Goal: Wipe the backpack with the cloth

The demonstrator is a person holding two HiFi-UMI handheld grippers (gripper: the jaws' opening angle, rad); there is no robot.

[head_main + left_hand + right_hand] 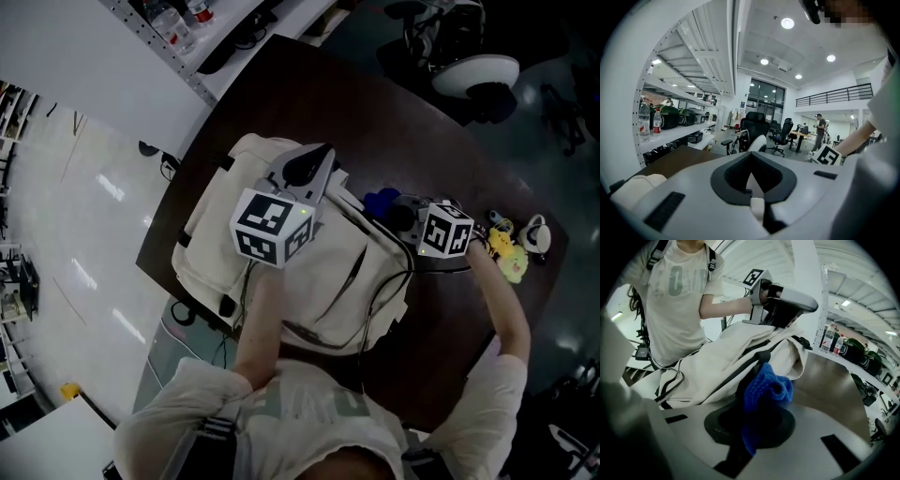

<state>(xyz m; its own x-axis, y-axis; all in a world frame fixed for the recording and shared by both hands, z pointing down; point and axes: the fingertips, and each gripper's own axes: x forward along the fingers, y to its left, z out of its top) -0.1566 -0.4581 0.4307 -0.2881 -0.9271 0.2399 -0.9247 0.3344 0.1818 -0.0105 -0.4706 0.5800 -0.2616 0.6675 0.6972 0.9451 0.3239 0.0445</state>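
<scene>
Backpack (pixel 281 272), cream with black straps, lay flat on the dark table (pixel 309 94), toward its left and near side. The pack's left flank reached the table's left edge, beyond which pale floor (pixel 84 206) lay open. Bare tabletop remained on the far side and to the right of the pack.

The left gripper (pixel 317 161) sat over the pack's far top edge with its jaws closed together. Whether any fabric was caught between them could not be confirmed. A black cable (pixel 398 281) ran across the pack's right half.

Just to the right, the right gripper (pixel 394 211) was clamped on the blue cloth (pixel 378 200), which bunched up out of its jaws. The cloth stood at the pack's right edge, beside a black strap. Contact with the pack could not be established.

Further right, a yellow toy (pixel 511 255) and a small white object (pixel 536 234) lay close to the table's right edge, leaving little free surface there. A white-seated chair (pixel 478 73) stood beyond the table's far right corner.

Containers: the pack's contents were not visible. The white shelving (pixel 675 133), on the far left, held two bottles (pixel 644 123) at its near end and dark bags (pixel 670 117) further along.
</scene>
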